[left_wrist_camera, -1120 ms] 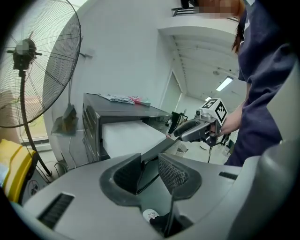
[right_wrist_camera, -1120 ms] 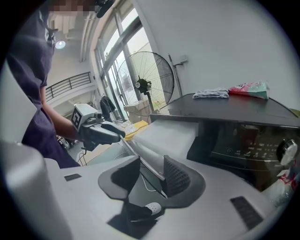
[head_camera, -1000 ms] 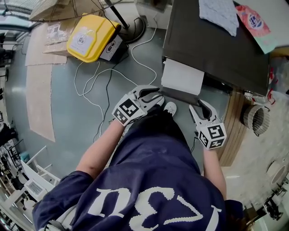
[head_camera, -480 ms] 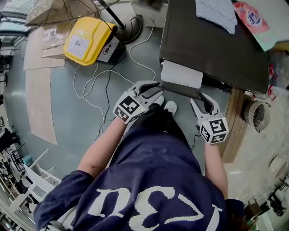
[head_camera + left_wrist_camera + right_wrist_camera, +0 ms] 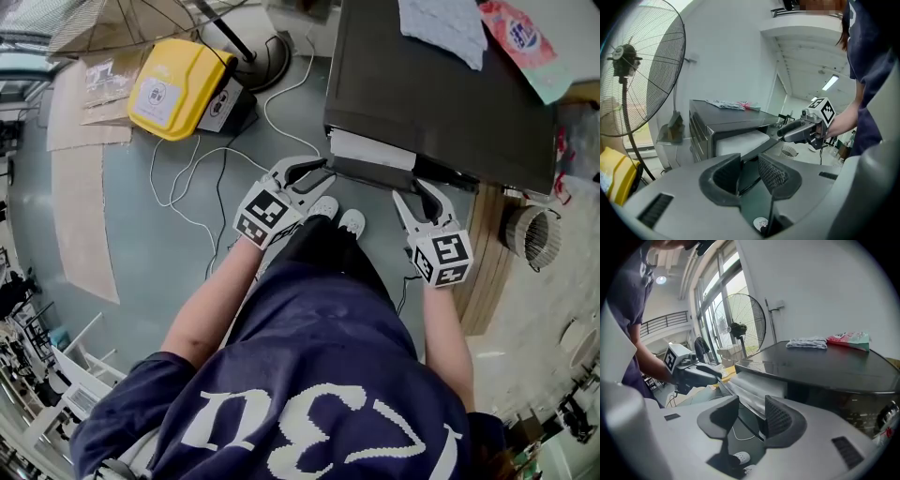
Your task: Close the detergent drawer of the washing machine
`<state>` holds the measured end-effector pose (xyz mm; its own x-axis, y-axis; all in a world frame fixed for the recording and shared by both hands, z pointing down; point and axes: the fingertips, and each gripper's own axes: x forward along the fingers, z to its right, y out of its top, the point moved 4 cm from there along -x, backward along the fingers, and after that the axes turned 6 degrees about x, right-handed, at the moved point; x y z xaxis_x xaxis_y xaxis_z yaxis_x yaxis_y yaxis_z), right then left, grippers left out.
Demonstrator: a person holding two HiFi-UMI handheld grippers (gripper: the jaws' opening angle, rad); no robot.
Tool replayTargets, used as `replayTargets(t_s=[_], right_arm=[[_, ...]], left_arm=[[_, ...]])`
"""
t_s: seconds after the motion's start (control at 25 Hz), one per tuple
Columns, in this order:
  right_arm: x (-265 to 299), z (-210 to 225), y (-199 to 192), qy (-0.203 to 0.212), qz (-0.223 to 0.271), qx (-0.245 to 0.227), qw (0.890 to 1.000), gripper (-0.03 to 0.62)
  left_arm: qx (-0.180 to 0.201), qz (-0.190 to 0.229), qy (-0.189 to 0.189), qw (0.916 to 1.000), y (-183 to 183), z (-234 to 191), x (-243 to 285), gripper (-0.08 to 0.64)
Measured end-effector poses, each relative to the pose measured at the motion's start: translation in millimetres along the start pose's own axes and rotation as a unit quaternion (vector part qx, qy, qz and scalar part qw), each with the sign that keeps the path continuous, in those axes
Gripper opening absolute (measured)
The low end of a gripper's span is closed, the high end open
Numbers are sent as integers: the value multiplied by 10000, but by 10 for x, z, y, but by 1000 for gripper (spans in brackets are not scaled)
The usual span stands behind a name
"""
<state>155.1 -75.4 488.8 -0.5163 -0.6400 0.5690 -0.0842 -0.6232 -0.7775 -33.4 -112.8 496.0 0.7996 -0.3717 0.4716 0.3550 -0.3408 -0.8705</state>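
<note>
The washing machine [image 5: 441, 84] fills the upper right of the head view, its dark top carrying a pale cloth [image 5: 441, 28] and a pink packet [image 5: 520, 37]. The detergent drawer [image 5: 370, 150] sticks partly out of the machine's front, just above the frame's centre, with its white body showing behind a dark front panel. The left tool [image 5: 314, 172] is at the panel's left end. Its jaws stand well apart, with the panel's edge running through the gap, and nothing is clamped. The right tool [image 5: 422, 194] is at the panel's right end. Its jaws are opening, the panel's edge lies between them, and the pads are not pressing on it. On the grey floor [image 5: 141, 244] at the upper left lie a yellow case [image 5: 173, 80] and a looping white cable [image 5: 202, 178]. The person's white shoes [image 5: 352, 222] show below the drawer.
</note>
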Motion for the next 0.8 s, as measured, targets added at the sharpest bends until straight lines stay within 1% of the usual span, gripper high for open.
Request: replayTargets(t_s=[0.36,0.52,0.8], right_arm=[[103,112,122,-250,157,-9,9996,199],[148,148,160,-370,243,-61,9990,204],[141,147,165,-438,347,-184,9983,210]], left_arm=[[-112,95,311,9994,77,-134,113,129],[-125,74,438,9989,100,-188,155,129],[-76,63,523,9986,108,-192,156,135]])
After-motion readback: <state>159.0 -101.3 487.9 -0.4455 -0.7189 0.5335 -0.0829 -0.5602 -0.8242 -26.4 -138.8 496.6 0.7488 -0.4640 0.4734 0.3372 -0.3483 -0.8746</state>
